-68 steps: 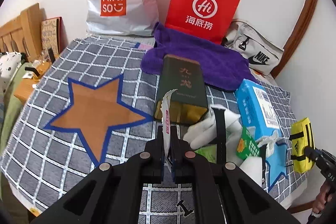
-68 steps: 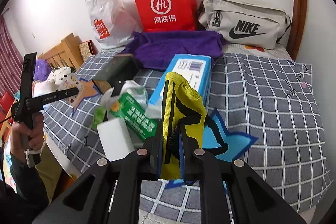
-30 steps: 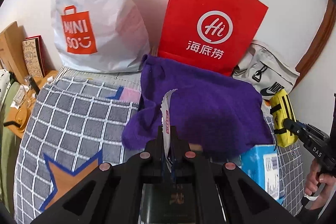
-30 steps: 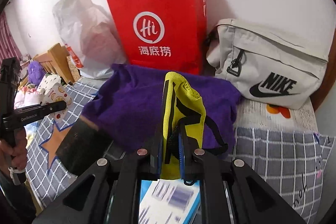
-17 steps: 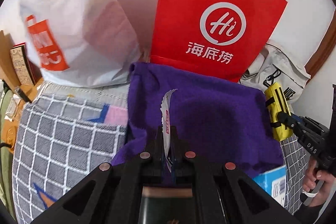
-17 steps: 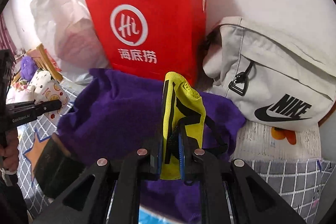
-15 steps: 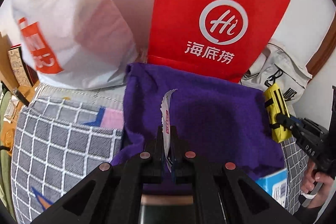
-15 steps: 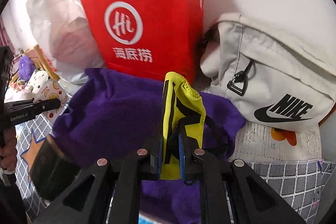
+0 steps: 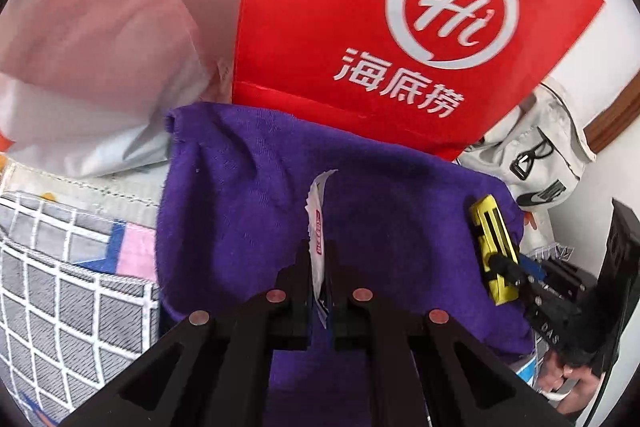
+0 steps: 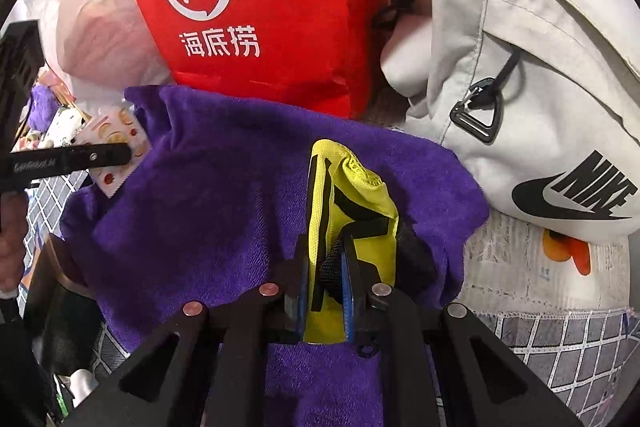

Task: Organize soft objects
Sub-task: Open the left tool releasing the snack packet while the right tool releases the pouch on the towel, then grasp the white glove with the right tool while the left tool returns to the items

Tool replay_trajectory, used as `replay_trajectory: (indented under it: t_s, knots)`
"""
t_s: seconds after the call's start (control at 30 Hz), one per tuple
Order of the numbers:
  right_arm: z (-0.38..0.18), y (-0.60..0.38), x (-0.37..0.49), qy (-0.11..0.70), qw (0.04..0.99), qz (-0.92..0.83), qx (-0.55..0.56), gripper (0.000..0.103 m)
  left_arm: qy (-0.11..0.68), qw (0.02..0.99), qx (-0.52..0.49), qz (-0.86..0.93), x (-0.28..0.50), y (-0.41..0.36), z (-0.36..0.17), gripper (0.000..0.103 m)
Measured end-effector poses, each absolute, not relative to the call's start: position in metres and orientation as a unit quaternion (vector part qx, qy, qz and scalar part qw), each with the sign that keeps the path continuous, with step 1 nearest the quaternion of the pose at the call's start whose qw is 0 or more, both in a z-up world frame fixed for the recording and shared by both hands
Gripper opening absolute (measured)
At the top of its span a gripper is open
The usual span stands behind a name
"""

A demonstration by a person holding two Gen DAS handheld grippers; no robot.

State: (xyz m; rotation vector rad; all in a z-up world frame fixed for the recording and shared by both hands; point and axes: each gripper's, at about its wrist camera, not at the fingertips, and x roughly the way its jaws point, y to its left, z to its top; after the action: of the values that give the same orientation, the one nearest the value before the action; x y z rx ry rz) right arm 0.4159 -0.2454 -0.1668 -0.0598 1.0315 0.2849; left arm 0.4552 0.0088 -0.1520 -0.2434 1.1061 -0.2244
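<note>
Two grips I hold: left gripper [image 9: 320,291] jaws pinched on sachet [image 9: 318,227], right gripper [image 10: 324,291] clamping yellow pouch [image 10: 352,211] (loosening); either may snag the purple towel [image 9: 248,211].

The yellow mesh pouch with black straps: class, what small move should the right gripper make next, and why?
Probably lower the yellow mesh pouch with black straps a little further, then release it. The right gripper has its pads on it just above the crumpled purple towel, which looks like the soft landing spot.
</note>
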Motion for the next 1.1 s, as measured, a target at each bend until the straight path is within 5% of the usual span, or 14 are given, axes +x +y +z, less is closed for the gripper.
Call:
replay_trajectory:
  t_s: [0.23,0.33,0.4,0.47,0.63,0.87,1.1]
  knots:
    - [-0.175,-0.238,0.417,0.499,0.855,0.138,-0.038,0.023,0.535,0.832,-0.109,-0.096,0.463,0.01,-0.164,0.005]
    - [-0.175,-0.235,0.417,0.499,0.855,0.138,-0.039,0.035,0.539,0.831,-0.105,-0.095,0.464,0.011,-0.166,0.009]
    - [-0.175,-0.236,0.42,0.5,0.854,0.14,-0.032,0.054,0.546,0.829,-0.093,-0.081,0.465,0.009,-0.167,0.03]
    - [-0.173,-0.236,0.421,0.5,0.855,0.138,-0.025,0.061,0.542,0.834,-0.08,-0.072,0.464,0.004,-0.166,0.042]
    - [-0.163,-0.24,0.42,0.492,0.86,0.134,-0.009,0.065,0.536,0.838,-0.076,-0.071,0.457,0.005,-0.159,0.048]
    - [-0.134,-0.241,0.406,0.459,0.883,0.097,-0.028,0.085,0.517,0.851,-0.077,-0.057,0.441,0.018,-0.14,0.06]
    - [-0.103,-0.232,0.376,0.429,0.896,0.105,-0.056,0.086,0.5,0.862,-0.073,-0.049,0.415,0.028,-0.113,0.061]
